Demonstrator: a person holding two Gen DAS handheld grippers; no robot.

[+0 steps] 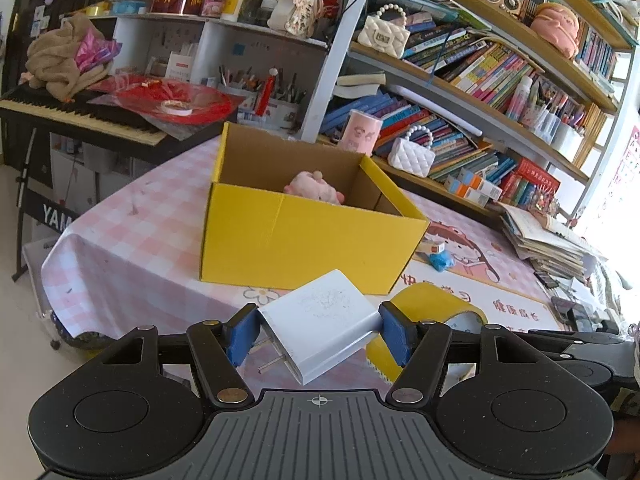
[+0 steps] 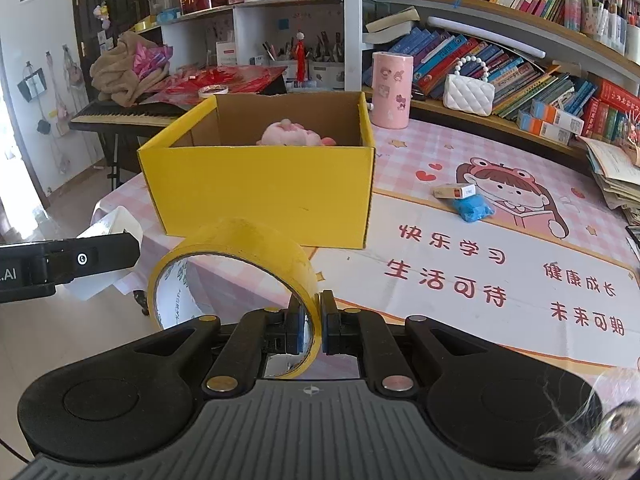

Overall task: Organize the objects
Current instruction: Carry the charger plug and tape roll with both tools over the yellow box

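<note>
My left tongs [image 1: 320,334] pinch a white plug-in charger [image 1: 320,322] across its flat sides, one blue pad on each side, with the two metal prongs pointing down and toward me. The block sits skewed between the pads, so I judge the hold fair but not square; I should carry it level and avoid any jolt that lets it pivot.

My right tongs [image 2: 311,328] are pressed together on the wall of a yellow tape roll [image 2: 236,268], one pad inside the ring and one outside. Most of the roll hangs out to the left of that pinch, so its weight wants to twist it round. A slow, steady lift suits it best.

Ahead of both stands the open yellow cardboard box [image 2: 260,192] on the pink checked worktop [image 2: 460,160], with a pink plush toy [image 2: 290,136] already lying inside toward the back. I take the step in hand to be dropping both things into that box. I should raise each above the near wall before moving forward, release in front of the plush, and go one at a time, since the left tool is close beside the roll.

To the right of the box a small carton [image 2: 454,191] and a blue toy [image 2: 474,206] lie on the worktop, waiting.
</note>
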